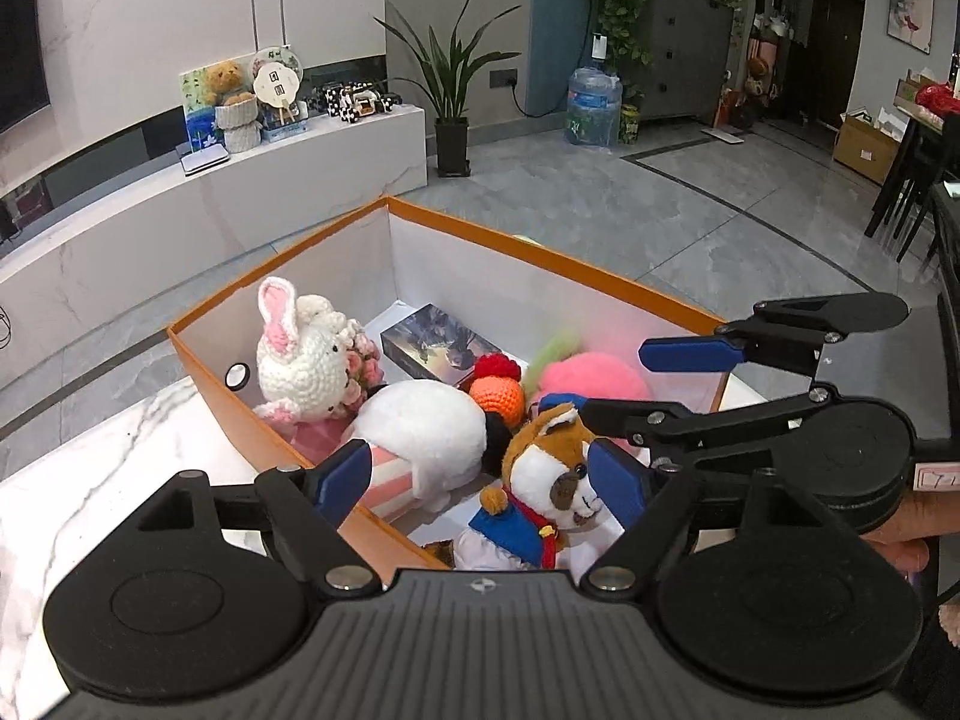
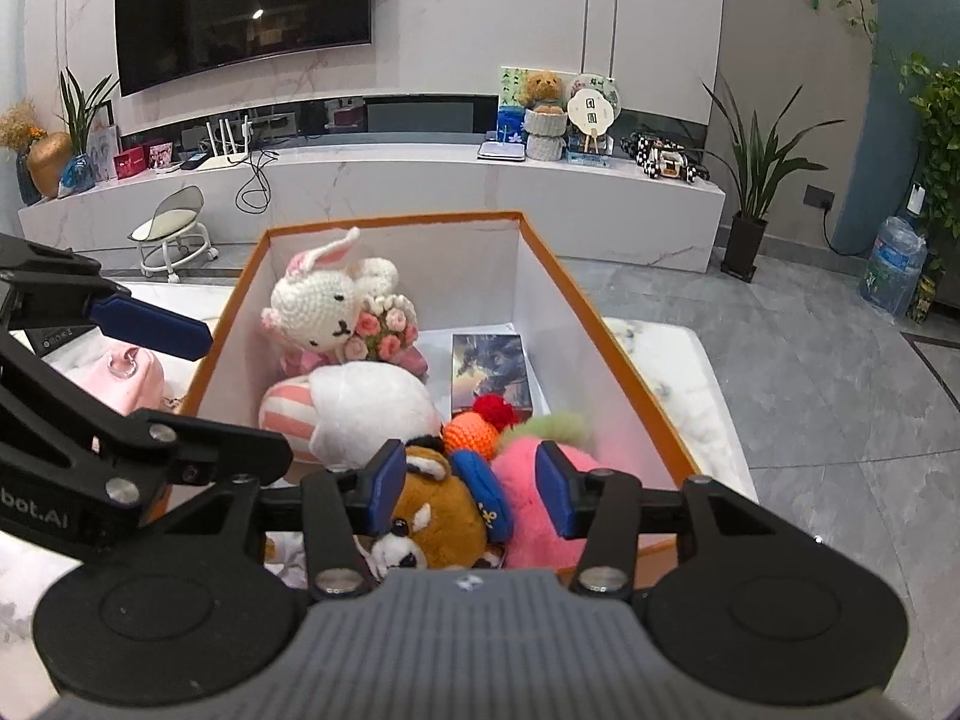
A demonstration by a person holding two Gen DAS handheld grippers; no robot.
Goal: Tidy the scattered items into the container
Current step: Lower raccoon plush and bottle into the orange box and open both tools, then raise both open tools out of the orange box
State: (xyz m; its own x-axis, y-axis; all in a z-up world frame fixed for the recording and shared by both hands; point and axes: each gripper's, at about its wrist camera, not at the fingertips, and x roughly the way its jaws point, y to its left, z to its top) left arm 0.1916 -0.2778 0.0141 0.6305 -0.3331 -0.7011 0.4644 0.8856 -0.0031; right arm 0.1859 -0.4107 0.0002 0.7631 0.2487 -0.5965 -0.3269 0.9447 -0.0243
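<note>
An orange box with white walls [image 1: 288,300] [image 2: 540,276] stands on a marble table. Inside lie a crochet bunny [image 1: 300,354] [image 2: 324,300], a white and pink-striped plush [image 1: 426,426] [image 2: 360,402], a dark card box [image 1: 432,342] [image 2: 492,366], an orange crochet ball [image 1: 495,396] [image 2: 471,432], a pink fluffy toy [image 1: 594,378] [image 2: 540,504] and a brown fox plush [image 1: 552,468] [image 2: 438,516]. My left gripper [image 1: 480,480] is open above the box's near edge. My right gripper [image 2: 468,486] is open, its fingers either side of the fox's head. Neither holds anything.
A pink bag [image 2: 129,384] lies on the table left of the box. A TV bench [image 2: 360,192] with ornaments runs behind. A stool [image 2: 174,234], potted plant [image 1: 450,96] and water bottle [image 1: 591,105] stand on the grey floor.
</note>
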